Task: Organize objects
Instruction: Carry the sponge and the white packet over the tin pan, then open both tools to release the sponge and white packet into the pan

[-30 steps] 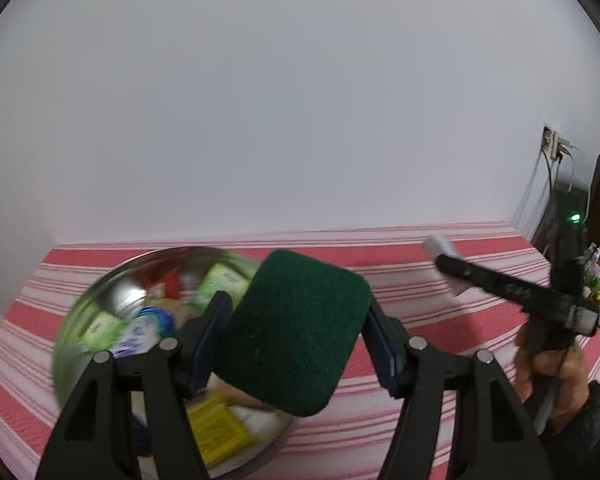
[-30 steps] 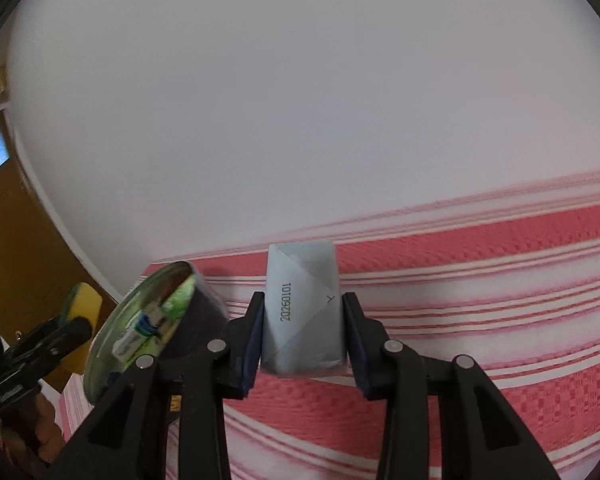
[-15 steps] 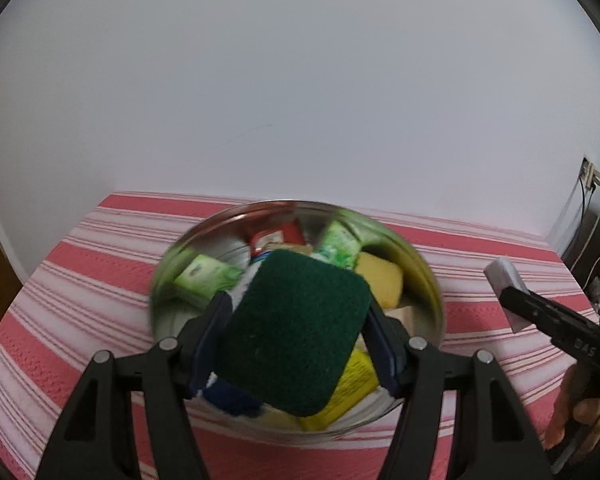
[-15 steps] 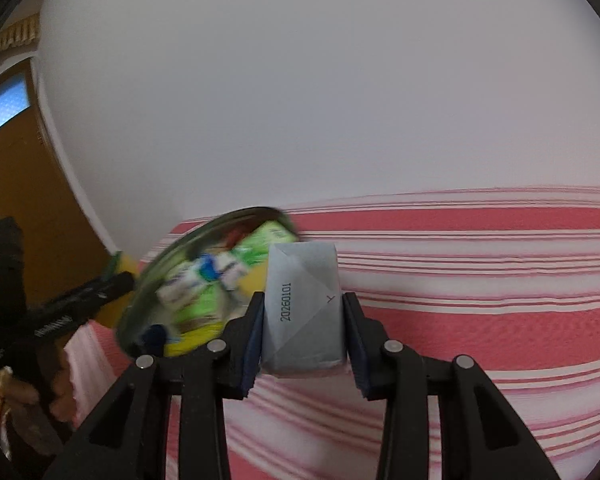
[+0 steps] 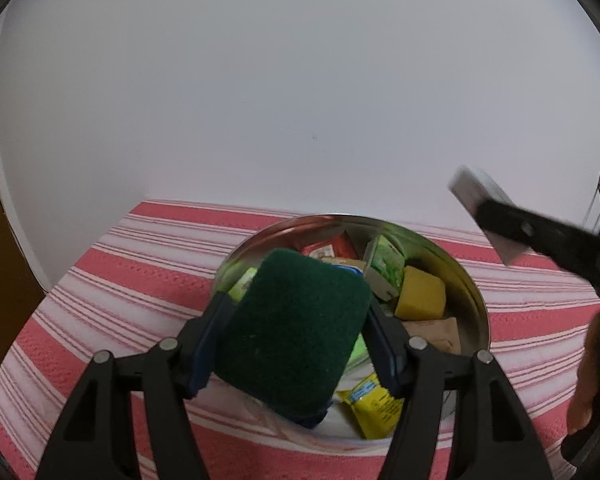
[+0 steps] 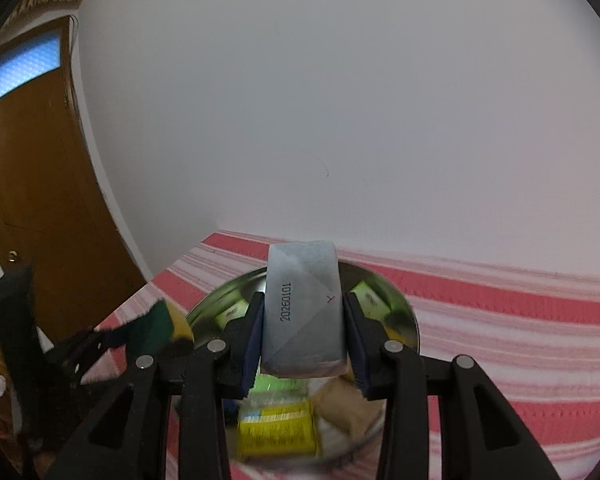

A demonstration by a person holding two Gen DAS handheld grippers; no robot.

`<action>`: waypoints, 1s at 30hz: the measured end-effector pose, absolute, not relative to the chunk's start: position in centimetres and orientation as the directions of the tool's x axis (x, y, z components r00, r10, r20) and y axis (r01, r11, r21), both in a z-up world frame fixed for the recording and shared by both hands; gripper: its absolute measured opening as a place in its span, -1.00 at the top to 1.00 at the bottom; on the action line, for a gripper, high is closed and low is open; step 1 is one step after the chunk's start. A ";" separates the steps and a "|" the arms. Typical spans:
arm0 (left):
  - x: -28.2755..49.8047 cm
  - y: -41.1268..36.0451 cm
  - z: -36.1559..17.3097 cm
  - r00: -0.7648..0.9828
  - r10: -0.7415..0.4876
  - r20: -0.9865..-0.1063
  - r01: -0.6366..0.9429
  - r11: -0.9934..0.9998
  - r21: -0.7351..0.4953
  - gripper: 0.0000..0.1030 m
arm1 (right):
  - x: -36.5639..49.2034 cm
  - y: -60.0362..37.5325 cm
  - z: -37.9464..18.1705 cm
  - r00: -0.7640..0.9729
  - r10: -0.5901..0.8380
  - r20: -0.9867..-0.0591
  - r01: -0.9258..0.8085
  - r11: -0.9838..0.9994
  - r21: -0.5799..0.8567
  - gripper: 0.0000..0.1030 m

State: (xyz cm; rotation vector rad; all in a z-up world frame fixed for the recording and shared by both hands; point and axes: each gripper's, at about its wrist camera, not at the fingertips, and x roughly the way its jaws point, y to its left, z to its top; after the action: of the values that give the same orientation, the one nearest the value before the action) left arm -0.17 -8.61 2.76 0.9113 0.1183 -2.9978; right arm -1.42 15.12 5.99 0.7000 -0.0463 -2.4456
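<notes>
My left hand-held gripper (image 5: 296, 334) is clamped on a dark green scouring sponge (image 5: 294, 330); its two blue pads press the sponge's sides, with the jaws about halfway apart because the sponge is wide. The sponge hangs over the near half of a round metal bowl (image 5: 474, 292) that stands on the table, which is covered with a red-and-white striped cloth (image 5: 140, 276). In the right wrist view the same sponge (image 6: 162, 326) shows a yellow layer under the green one, just left of the bowl's rim.

My right hand-held gripper (image 6: 303, 330) is closed tight on a small grey carton (image 6: 303, 312), held upright between the pads with a printed date code running up its face. The carton sits in front of and above the bowl (image 6: 408, 312). From the left wrist view that carton (image 5: 484, 208) appears blurred at the upper right, above the bowl's far right rim, with my right hand (image 5: 596, 368) on the gripper handle below it.

The bowl holds a heap of small things: a yellow sponge block (image 5: 420, 298), a green-and-white carton (image 5: 386, 270), a red packet (image 5: 328, 246), a yellow packet (image 5: 374, 408) and a brown paper sachet (image 5: 436, 330). A brown wooden door (image 6: 32, 200) stands at the left, beside a plain white wall (image 6: 340, 100).
</notes>
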 end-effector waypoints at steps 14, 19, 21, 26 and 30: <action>-6.9 -3.7 0.5 -0.766 0.125 -0.631 -0.040 -0.988 -0.148 -0.25 | -10.2 12.7 4.6 -0.697 -0.398 -0.597 0.432 -0.897 0.095 0.22; -7.6 -3.5 -0.7 -0.750 0.142 -0.645 -0.054 -0.986 -0.155 -0.25 | -11.8 11.3 3.2 -0.672 -0.383 -0.633 0.452 -0.890 0.059 0.22; -7.4 -3.6 -0.6 -0.762 0.143 -0.631 -0.063 -0.987 -0.148 -0.25 | -12.3 10.8 2.7 -0.655 -0.382 -0.651 0.461 -0.886 0.056 0.22; -7.6 -3.5 -0.7 -0.769 0.085 -0.634 -0.031 -0.995 -0.096 -0.25 | -13.4 9.5 2.0 -0.622 -0.397 -0.675 0.477 -0.876 0.076 0.22; -7.9 -3.8 -0.8 -0.762 0.069 -0.644 -0.015 -0.996 -0.089 -0.25 | -14.0 8.7 1.6 -0.593 -0.399 -0.699 0.502 -0.862 0.067 0.22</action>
State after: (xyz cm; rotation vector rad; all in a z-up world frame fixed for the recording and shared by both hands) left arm -7.93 -3.75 -0.84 1.0980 0.1246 -2.9885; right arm -13.97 8.67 1.65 1.0152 0.1868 -2.4183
